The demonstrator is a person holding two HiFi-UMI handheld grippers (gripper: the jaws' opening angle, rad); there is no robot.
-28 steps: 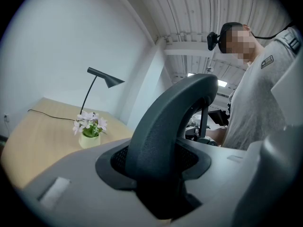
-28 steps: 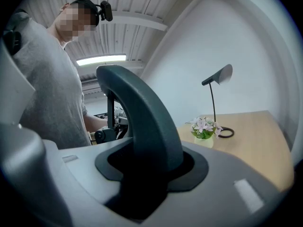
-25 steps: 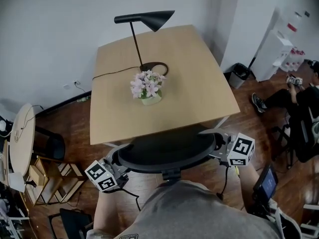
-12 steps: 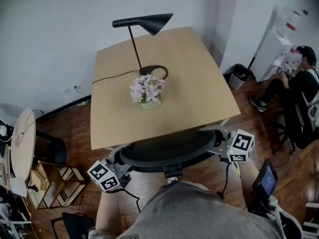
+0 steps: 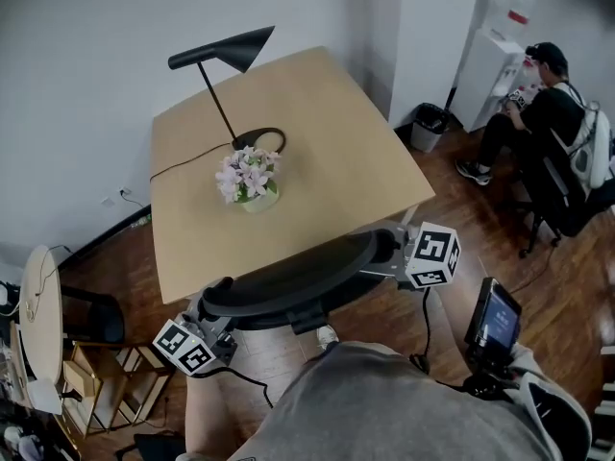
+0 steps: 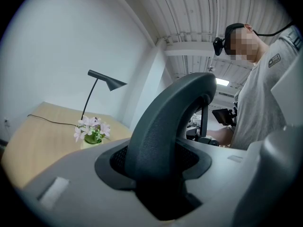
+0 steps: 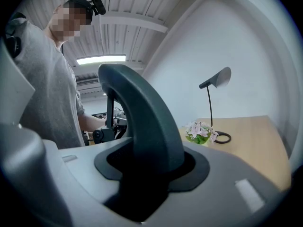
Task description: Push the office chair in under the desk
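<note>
The office chair's black curved backrest lies along the near edge of the light wooden desk. My left gripper is shut on the backrest's left end, and my right gripper is shut on its right end. In the left gripper view the backrest rim rises out of the jaws of the left gripper and fills them. The right gripper view shows the same rim clamped in the right gripper. The chair's seat and base are hidden under my body.
On the desk stand a black lamp with its cable and a pot of pale flowers. A seated person and a black bin are at the right. A round side table and low shelf stand left.
The head view has swung, so the desk now sits further left and turned. Both grippers stay clamped on the backrest, which stays along the desk's near edge.
</note>
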